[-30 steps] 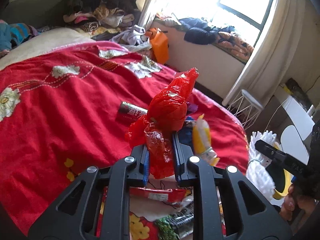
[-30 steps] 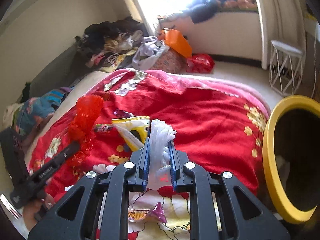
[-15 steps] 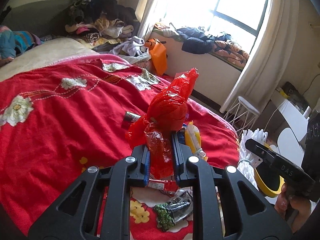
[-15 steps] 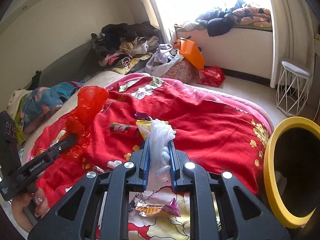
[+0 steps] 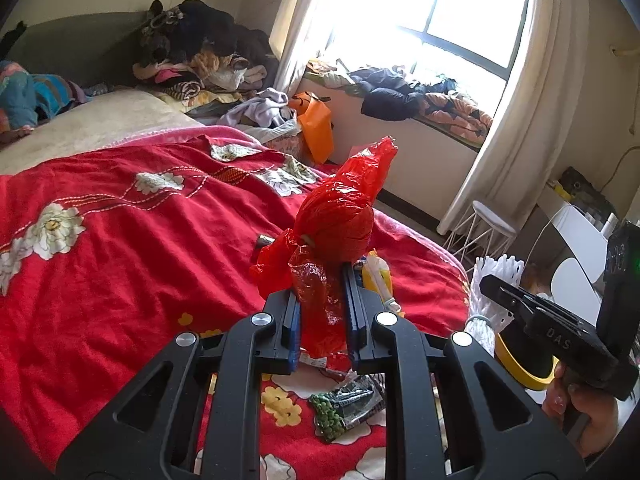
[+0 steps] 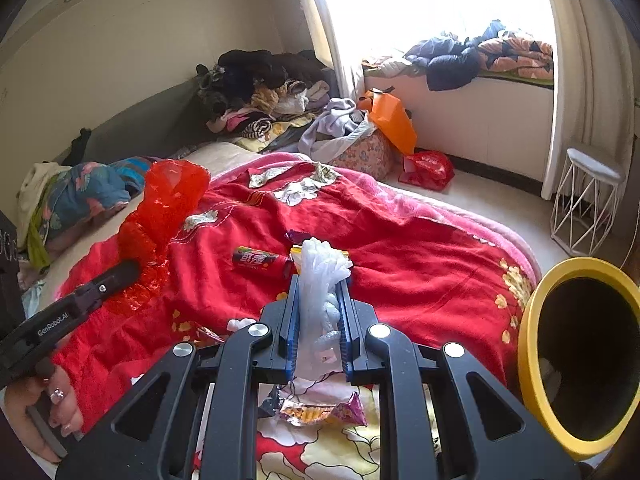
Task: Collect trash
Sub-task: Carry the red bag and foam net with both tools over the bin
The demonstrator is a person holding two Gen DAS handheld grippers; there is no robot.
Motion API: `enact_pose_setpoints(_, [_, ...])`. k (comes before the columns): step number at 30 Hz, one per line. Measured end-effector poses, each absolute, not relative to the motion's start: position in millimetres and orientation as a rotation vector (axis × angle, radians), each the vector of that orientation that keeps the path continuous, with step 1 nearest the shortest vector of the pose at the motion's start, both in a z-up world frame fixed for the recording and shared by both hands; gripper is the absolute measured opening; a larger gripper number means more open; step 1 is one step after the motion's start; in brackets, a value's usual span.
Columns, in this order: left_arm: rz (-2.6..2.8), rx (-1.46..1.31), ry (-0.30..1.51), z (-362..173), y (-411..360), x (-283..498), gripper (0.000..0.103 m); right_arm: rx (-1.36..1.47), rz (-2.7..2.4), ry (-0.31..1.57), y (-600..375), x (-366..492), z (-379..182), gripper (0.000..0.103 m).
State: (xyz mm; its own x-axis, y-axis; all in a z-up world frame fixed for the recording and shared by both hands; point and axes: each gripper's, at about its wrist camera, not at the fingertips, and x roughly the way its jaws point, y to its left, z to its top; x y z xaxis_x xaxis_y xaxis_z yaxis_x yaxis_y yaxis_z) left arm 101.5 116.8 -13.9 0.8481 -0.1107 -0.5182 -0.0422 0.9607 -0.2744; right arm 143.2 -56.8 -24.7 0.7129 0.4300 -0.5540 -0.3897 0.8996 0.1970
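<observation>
My left gripper (image 5: pixel 321 300) is shut on a crumpled red plastic bag (image 5: pixel 340 220), held up above the red bedspread (image 5: pixel 120 240); the same red plastic bag (image 6: pixel 160 216) shows at the left of the right wrist view. Between the pads of my right gripper (image 6: pixel 320 312) sits a white foam net (image 6: pixel 322 276), pinched tight; this white foam net (image 5: pixel 490 292) appears at the right of the left wrist view. On the bed lie a red snack tube (image 6: pixel 256 260), a yellow wrapper (image 5: pixel 378 276), a green pea packet (image 5: pixel 344 404) and a purple-yellow wrapper (image 6: pixel 320 412). A yellow-rimmed bin (image 6: pixel 576 364) stands at the right.
Clothes are piled (image 6: pixel 260 92) at the bed's far end, with an orange bag (image 6: pixel 394 120) and a red bag (image 6: pixel 428 168) on the floor. A white wire stool (image 6: pixel 584 200) stands by the curtain. A window ledge (image 5: pixel 420 100) carries more clothes.
Both grippers have risen and pulled back from the bed with the red bag and foam net still held; more of the room and the litter under them has come into view.
</observation>
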Motion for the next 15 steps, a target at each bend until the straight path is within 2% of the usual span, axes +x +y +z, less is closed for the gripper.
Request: enact_pose_setpoints(15, [-0.07,-0.258,0.52,4.7,104.7,87.8,0.012,0.079,0.409,0.588,-83.2,131.7,-8.5,0.016])
